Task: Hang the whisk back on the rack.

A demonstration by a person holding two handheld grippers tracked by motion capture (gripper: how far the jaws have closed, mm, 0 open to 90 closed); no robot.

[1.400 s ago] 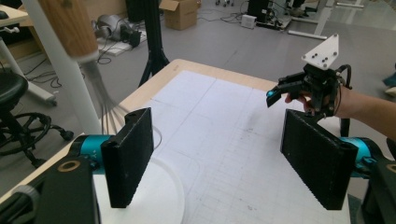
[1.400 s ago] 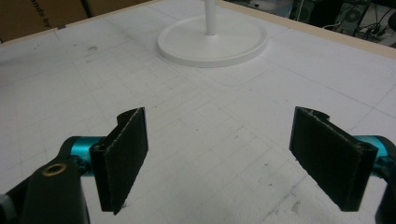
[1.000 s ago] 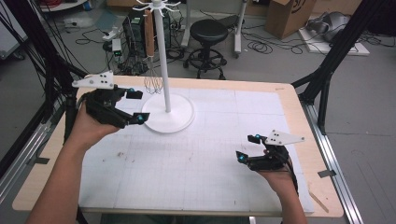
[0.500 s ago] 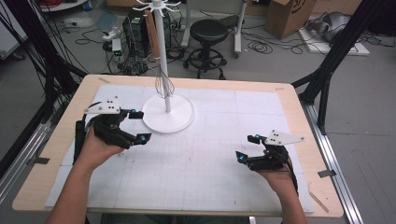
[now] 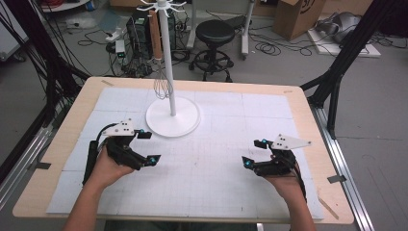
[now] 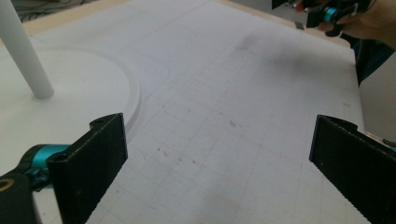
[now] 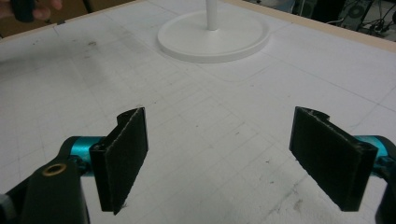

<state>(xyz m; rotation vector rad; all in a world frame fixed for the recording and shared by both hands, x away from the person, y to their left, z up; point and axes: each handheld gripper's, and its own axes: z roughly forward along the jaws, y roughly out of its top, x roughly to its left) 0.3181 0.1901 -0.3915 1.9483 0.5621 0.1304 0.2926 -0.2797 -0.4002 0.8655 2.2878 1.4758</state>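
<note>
Fingers [image 6: 93,168] of the left gripper [image 5: 144,147] are flat black slabs with a fine ribbed face, spread wide with nothing between them; those of the right gripper [image 5: 254,153] stand just as wide and empty.

Largest is the tabletop [image 5: 308,125], a pale wooden rectangle with rounded corners, overlaid by a white mat [image 5: 221,159] ruled in a faint grid and lightly scuffed. Landmark is the white stand [image 5: 172,115]: a smooth round disc base on the mat's far-left part, a slim pole rising to hooked arms. A wire whisk [image 5: 161,82] with a wooden handle hangs just beside the pole, above the base's far edge.

The left gripper hovers just in front of the base on its left side. The right gripper sits well apart from the stand, toward the mat's near right.
</note>
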